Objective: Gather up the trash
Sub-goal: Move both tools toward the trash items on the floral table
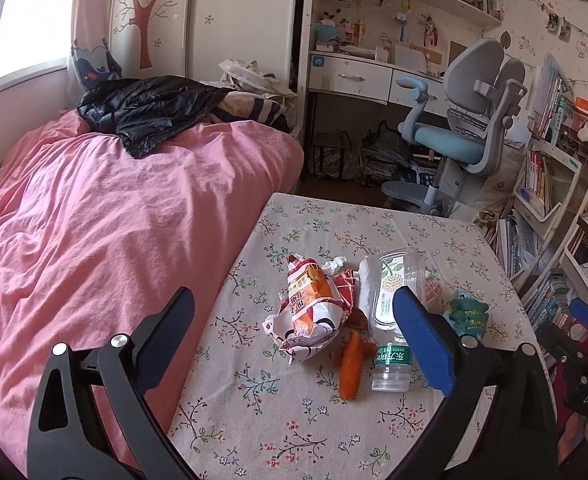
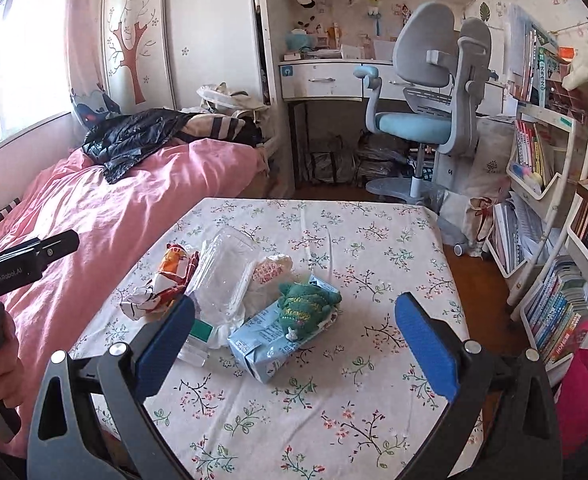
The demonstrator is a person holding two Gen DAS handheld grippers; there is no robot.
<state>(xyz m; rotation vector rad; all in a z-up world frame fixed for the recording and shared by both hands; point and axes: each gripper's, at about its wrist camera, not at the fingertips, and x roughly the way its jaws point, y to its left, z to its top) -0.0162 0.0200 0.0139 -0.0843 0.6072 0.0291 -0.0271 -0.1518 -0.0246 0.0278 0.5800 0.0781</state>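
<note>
Trash lies in a cluster on the floral table. A crumpled orange and white snack wrapper lies at its left. Beside it are a carrot piece, a clear plastic bottle with a green label and a clear plastic tray. A green knitted toy rests on a light blue tissue pack. My left gripper hangs open above the wrapper and bottle. My right gripper is open near the tissue pack. Both hold nothing.
A bed with a pink cover borders the table's left side, with a black plastic bag on it. A grey and blue chair and desk stand behind. Bookshelves crowd the right.
</note>
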